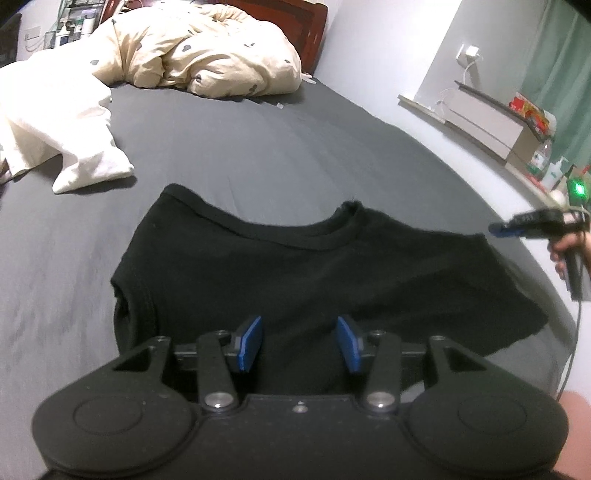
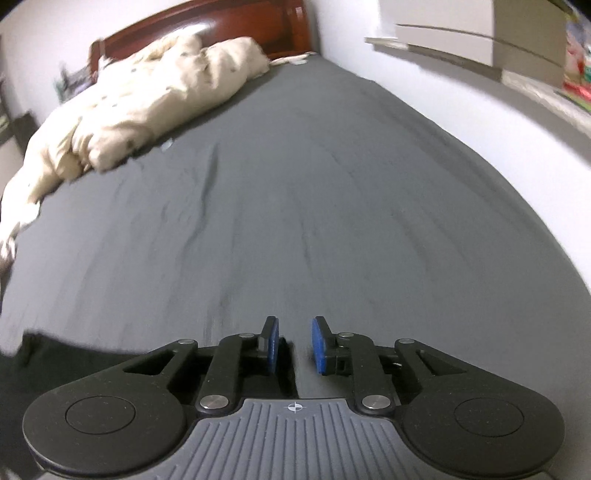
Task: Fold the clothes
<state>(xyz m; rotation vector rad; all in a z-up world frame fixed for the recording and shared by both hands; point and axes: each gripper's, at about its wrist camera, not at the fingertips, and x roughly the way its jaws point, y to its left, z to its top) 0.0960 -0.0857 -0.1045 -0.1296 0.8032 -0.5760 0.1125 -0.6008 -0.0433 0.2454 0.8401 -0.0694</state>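
Observation:
A black T-shirt (image 1: 295, 273) lies spread on the grey bed sheet (image 1: 258, 147), its neckline toward the far side. My left gripper (image 1: 300, 343) hovers over the shirt's near part, its blue pads wide apart and open, with only the flat fabric below them. My right gripper (image 1: 496, 229) is held by a hand at the right edge, just past the shirt's right sleeve. In the right wrist view, the right gripper (image 2: 294, 345) shows a narrow gap between its pads with bare sheet behind it. A strip of the black shirt (image 2: 66, 360) shows at lower left.
A cream duvet (image 1: 207, 55) is bunched at the head of the bed against the red-brown headboard (image 2: 221, 22). A white garment (image 1: 55, 122) lies at the left. A white wall with a cluttered ledge (image 1: 480, 118) runs along the bed's right side.

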